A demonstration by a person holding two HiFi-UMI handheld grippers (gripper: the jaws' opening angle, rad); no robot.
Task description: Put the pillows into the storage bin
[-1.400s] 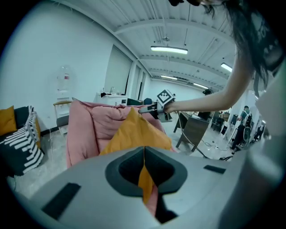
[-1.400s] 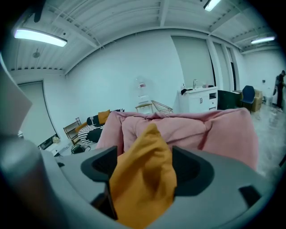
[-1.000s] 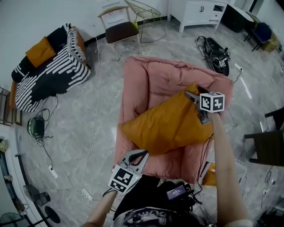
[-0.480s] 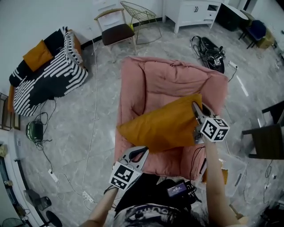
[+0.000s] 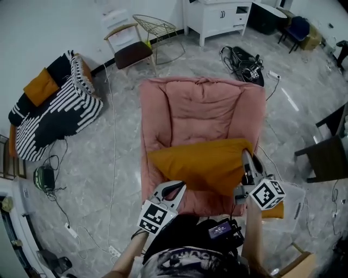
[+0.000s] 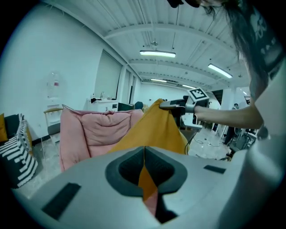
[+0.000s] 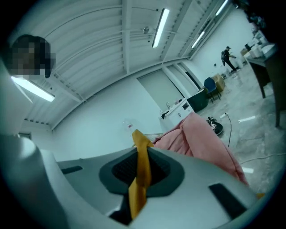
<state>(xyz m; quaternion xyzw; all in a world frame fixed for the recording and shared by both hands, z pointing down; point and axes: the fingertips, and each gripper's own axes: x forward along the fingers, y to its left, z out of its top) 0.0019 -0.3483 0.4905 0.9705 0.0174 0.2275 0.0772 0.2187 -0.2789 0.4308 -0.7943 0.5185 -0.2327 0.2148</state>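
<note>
One orange pillow (image 5: 204, 163) hangs stretched between two claws, above the front edge of a pink armchair (image 5: 201, 103). Its long side runs across the seat from arm to arm. It sags a little in the middle, and whether its underside touches the cushion cannot be told.

The right claw (image 5: 246, 157) is clamped on the pillow's right corner. Its jaws have just been closing, and in the right gripper view a fold of orange fabric (image 7: 142, 165) stands pinched between them. The left claw (image 5: 175, 189) grips the pillow's lower left edge. In the left gripper view its jaws meet on a sliver of orange cloth (image 6: 145, 176), and the rest of the pillow rises beyond them towards the right claw (image 6: 166, 104).

Just beside the armchair's right front corner, on the floor, stands a clear storage bin (image 5: 298, 196). A second orange pillow (image 5: 272, 210) shows at its near wall, either inside or against it.

Well apart, at the left, a black and white striped sofa (image 5: 54, 114) carries a third orange pillow (image 5: 39, 87) at its far end. Beyond the armchair stand a dark-seated chair (image 5: 130, 50), a wire chair (image 5: 155, 27) and a white cabinet (image 5: 217, 13).
</note>
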